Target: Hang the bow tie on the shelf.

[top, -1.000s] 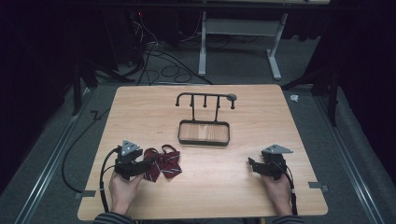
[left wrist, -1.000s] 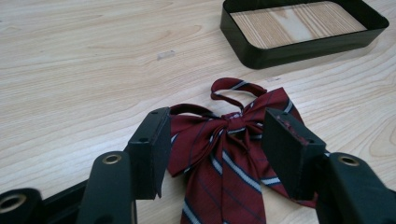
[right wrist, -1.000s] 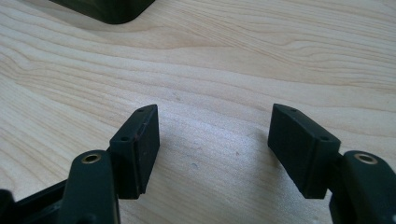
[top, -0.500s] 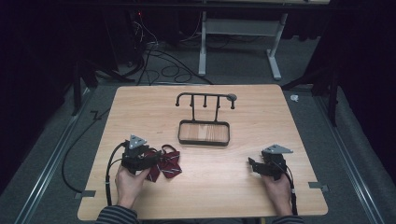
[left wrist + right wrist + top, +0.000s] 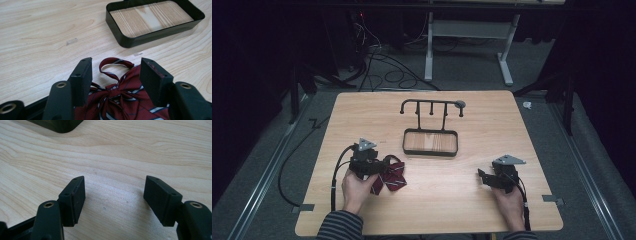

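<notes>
Pale wood-grain table (image 5: 362,115) carries a black metal hook rack with a shallow tray base (image 5: 430,142) at its middle, and a dark red striped bow tie (image 5: 122,96) near the front left edge. The step looks like taking hold of the bow tie: closing on its knot should grip best. Left gripper (image 5: 115,72) stands wide open, straddling the knot, clamping nothing. Right gripper (image 5: 113,195) rests wide open and empty.

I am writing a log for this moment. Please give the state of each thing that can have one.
Left hand-held gripper: open, jaws on either side of the bow tie, not closed on it.
Right hand-held gripper: open, empty, above bare table.
Bow tie: tied, lying flat on the table.
Tray: empty.
Hook rack: upright, nothing hanging.
</notes>
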`<state>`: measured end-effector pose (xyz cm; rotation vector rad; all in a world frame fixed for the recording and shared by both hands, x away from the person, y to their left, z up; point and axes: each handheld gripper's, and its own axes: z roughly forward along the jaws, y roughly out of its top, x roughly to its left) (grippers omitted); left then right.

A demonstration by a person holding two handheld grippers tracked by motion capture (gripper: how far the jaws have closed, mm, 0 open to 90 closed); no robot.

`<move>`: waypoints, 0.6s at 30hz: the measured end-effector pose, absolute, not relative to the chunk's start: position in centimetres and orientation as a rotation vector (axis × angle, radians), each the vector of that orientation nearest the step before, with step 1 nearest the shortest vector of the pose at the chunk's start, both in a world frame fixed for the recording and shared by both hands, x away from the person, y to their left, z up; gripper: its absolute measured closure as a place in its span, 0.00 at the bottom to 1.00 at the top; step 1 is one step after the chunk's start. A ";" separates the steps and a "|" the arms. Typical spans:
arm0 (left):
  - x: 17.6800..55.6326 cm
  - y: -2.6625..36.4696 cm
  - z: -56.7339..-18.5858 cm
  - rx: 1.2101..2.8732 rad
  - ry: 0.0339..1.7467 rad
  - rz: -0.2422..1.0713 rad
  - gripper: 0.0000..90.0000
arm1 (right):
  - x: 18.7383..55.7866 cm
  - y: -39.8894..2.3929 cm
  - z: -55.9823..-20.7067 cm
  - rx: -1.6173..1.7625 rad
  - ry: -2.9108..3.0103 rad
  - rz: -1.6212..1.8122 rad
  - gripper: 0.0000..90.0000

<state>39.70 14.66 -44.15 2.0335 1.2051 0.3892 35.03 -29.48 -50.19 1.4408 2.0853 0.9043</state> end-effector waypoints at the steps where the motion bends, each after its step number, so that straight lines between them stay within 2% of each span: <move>1: 39.7 14.7 -44.2 2.033 1.205 0.389 0.49 | 35.0 -29.5 -50.2 1.441 2.085 0.904 0.39; 10: 40.9 13.8 -44.6 2.049 1.225 0.390 0.50 | 35.0 -29.5 -50.2 1.438 2.086 0.906 0.39; 18: 42.2 13.2 -45.0 2.062 1.238 0.411 0.55 | 35.0 -29.6 -50.2 1.441 2.086 0.909 0.39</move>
